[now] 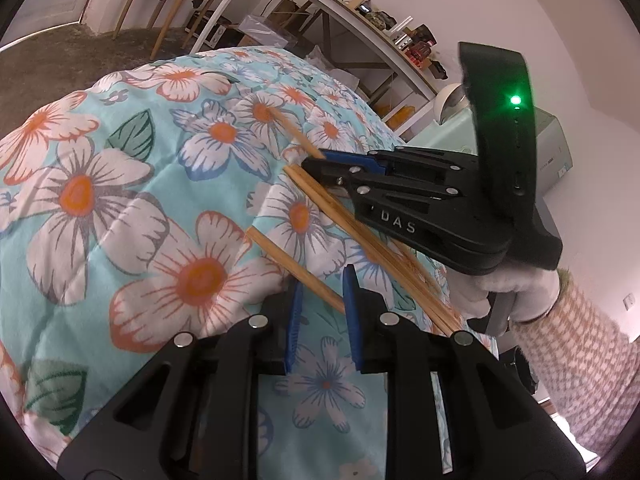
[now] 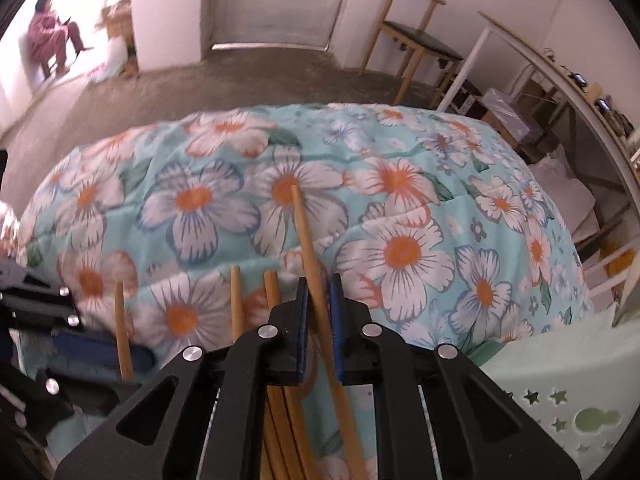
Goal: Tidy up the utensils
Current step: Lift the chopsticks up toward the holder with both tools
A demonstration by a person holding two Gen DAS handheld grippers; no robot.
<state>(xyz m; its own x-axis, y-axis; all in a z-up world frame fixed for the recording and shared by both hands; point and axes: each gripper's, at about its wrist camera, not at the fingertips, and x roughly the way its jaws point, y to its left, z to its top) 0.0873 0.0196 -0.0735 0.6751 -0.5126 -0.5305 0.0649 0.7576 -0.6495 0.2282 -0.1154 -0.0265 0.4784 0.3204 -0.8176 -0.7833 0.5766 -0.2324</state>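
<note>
Several wooden chopsticks lie over a floral quilt [image 1: 120, 184]. In the left wrist view my left gripper [image 1: 322, 294] has its blue pads a little apart with one chopstick [image 1: 296, 270] passing between them; whether they press it is unclear. My right gripper [image 1: 320, 158] comes in from the right, shut on another chopstick [image 1: 294, 130] that sticks out past its tips. In the right wrist view my right gripper [image 2: 319, 296] pinches that chopstick [image 2: 308, 248]. More chopsticks [image 2: 238, 300] lie bunched to its left, beneath it.
A pale green plastic basket [image 2: 560, 396] with star cut-outs sits at the lower right. White shelving [image 1: 360, 32] with boxes stands behind the quilt. A wooden chair [image 2: 416, 36] and bare floor are beyond. A person sits far off at the upper left [image 2: 50, 40].
</note>
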